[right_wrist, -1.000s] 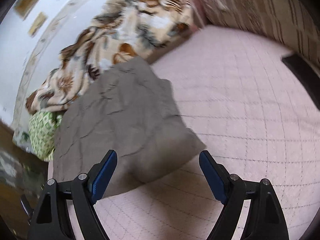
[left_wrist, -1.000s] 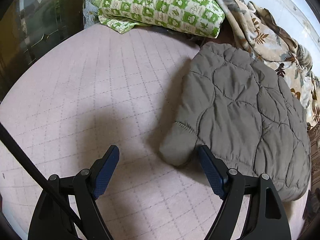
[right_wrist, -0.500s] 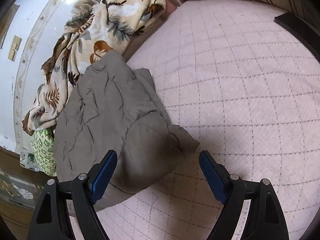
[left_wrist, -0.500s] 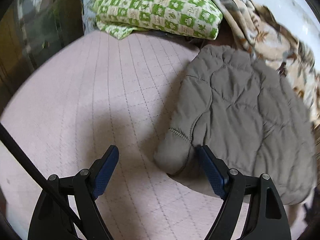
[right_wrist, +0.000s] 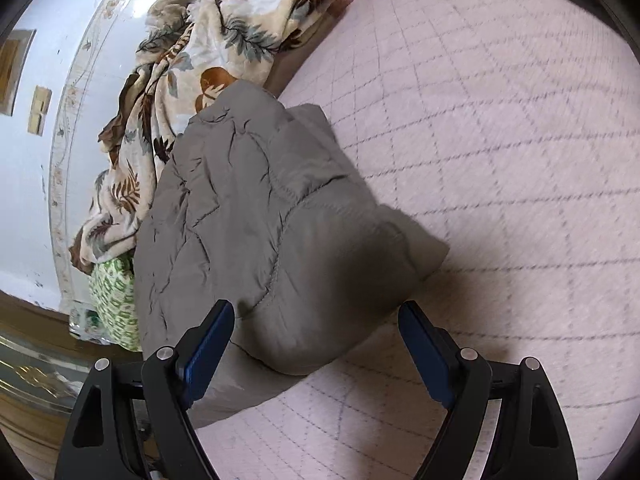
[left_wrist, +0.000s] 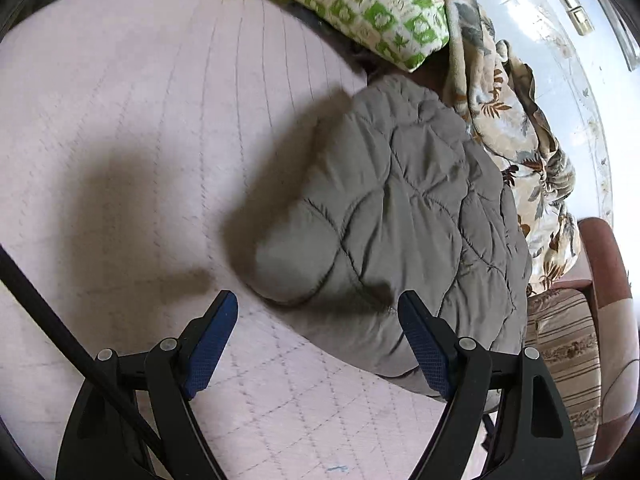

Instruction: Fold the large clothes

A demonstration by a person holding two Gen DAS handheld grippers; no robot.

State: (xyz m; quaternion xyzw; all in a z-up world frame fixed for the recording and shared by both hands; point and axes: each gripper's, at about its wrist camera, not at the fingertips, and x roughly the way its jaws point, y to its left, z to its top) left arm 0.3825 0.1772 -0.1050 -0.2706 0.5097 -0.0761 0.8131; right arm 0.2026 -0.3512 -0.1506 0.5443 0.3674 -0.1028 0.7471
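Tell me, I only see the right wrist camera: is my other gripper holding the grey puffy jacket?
Observer: No. The left gripper is open. The quilted jacket lies just ahead of its fingers, not gripped.
Operator: What's on the other side of the jacket?
Observer: A striped cushion on a reddish-brown seat, right beside the jacket's edge.
Operator: Is anything else near that gripper?
Observer: A black cord runs slantwise across the pink quilted bed cover, to the gripper's left.
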